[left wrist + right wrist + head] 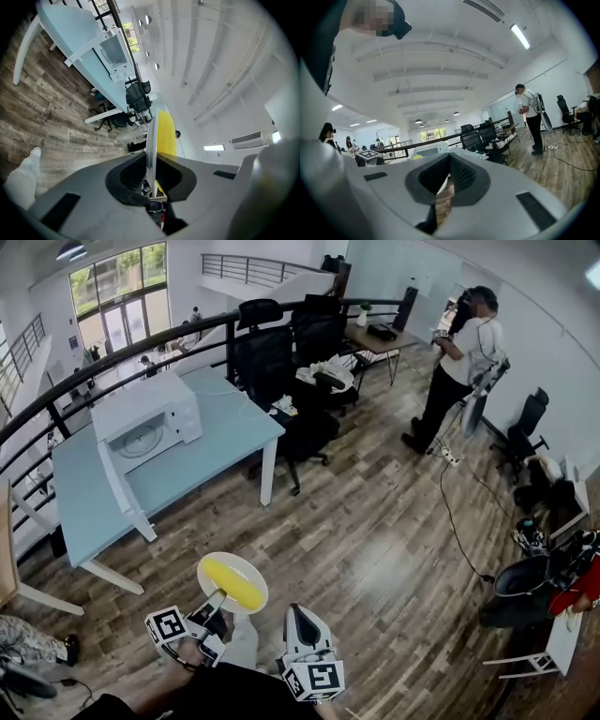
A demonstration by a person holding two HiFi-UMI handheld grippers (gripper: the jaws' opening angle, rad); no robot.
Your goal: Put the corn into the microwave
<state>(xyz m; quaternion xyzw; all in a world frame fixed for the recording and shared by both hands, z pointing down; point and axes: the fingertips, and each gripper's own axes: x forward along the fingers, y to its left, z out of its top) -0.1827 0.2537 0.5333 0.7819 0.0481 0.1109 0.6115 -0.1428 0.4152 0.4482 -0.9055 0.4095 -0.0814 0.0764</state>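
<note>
A yellow corn cob (234,584) lies on a small white plate (208,567) that hangs over the wooden floor, low in the head view. My left gripper (217,597) is shut on the plate's near rim. In the left gripper view the plate (151,145) stands edge-on between the jaws, with the corn (167,133) on its right face. The white microwave (145,421) sits on a light blue table (220,432) at the upper left, its cavity and turntable showing. My right gripper (298,614) is beside the plate to the right, shut and holding nothing.
Black office chairs (267,357) crowd the table's far side. A person (461,357) stands at the back right, with a cable (457,521) trailing across the floor. More chairs and gear sit at the right edge. A black railing (112,362) runs behind the table.
</note>
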